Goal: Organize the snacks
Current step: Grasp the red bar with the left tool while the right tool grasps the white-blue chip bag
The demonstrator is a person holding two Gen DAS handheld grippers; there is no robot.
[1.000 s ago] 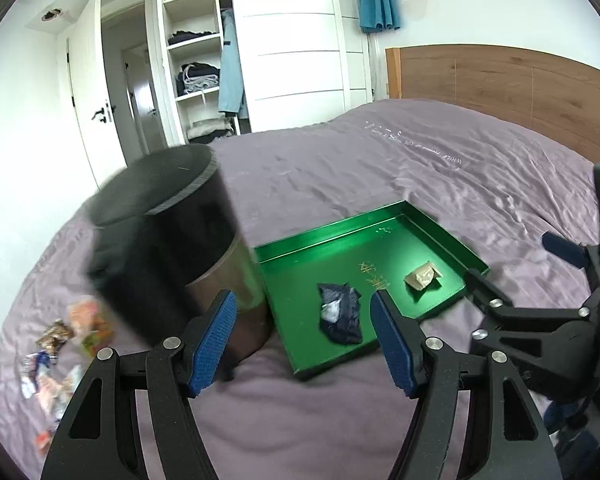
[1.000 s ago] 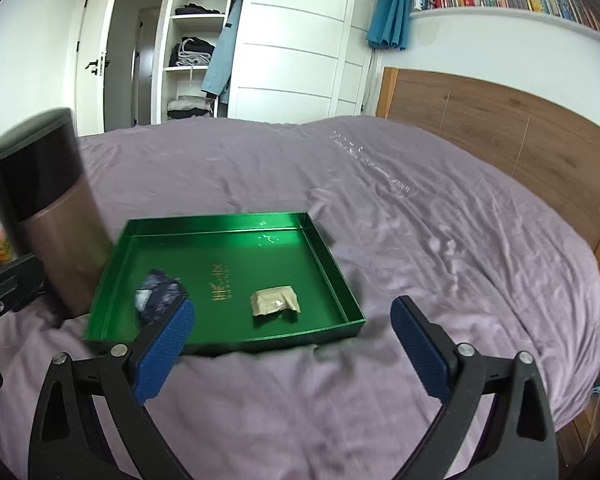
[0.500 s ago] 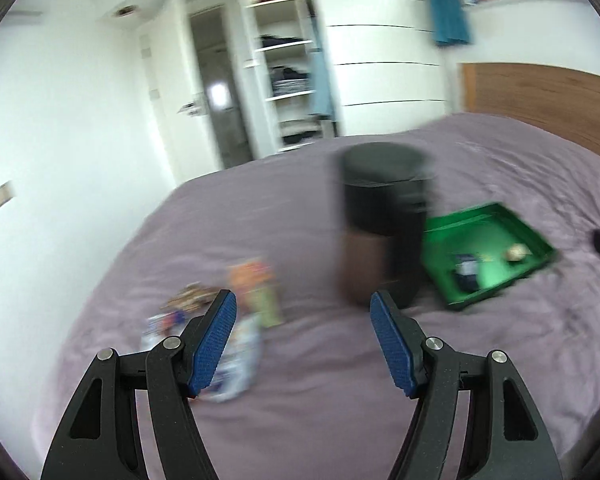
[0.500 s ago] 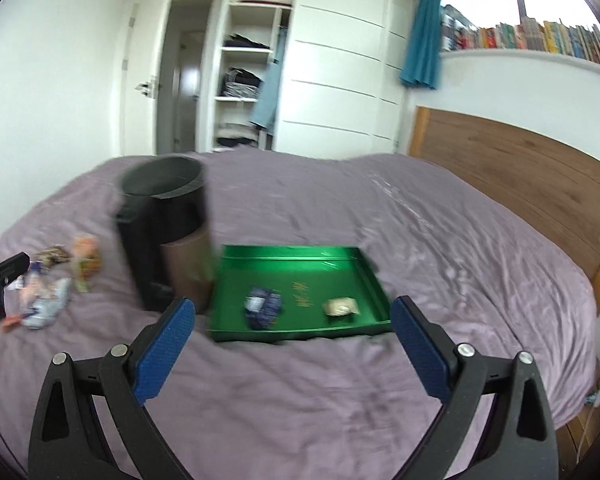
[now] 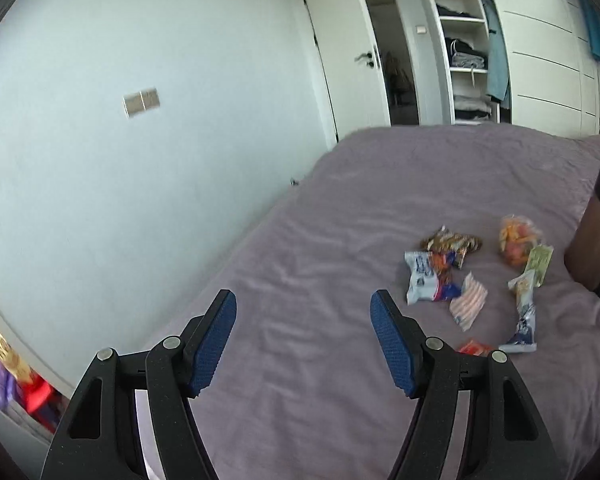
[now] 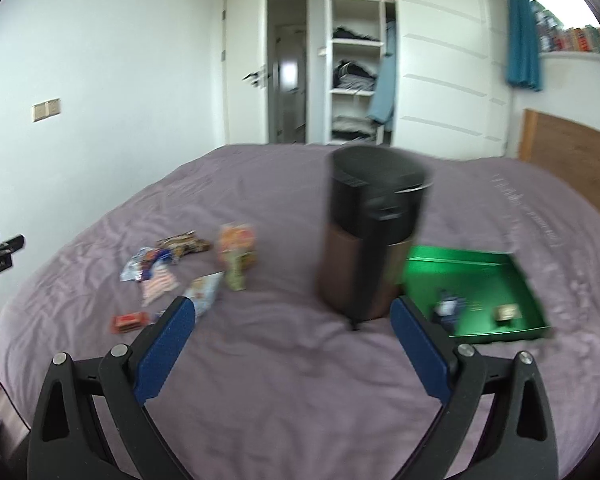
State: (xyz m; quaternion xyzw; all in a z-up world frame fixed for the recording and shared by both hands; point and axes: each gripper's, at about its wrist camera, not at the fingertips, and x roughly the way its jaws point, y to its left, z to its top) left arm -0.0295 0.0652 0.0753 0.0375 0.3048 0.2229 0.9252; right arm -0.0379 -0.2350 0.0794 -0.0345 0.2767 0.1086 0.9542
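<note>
Now we face loose snack packets (image 5: 432, 276) on the bed (image 5: 340, 360).
Light, crinkly, slippery; we'd pinch a sealed edge. Left claw (image 5: 303, 342) and right claw (image 6: 292, 344) spread, empty.

We count 8 loose snack packets (image 5: 432, 280) on the purple bed (image 5: 320, 340), clustered at the right of the left wrist frame, though blur makes that count uncertain. We see 1 dark cylindrical bin (image 6: 374, 232) at the centre of the right wrist frame and 1 green tray (image 6: 480, 276) at its right, holding 2 small items: 1 dark wrapper (image 6: 448, 308) and 1 tan packet (image 6: 507, 313). We see 2 hand-held grippers, 1 per view.
</note>
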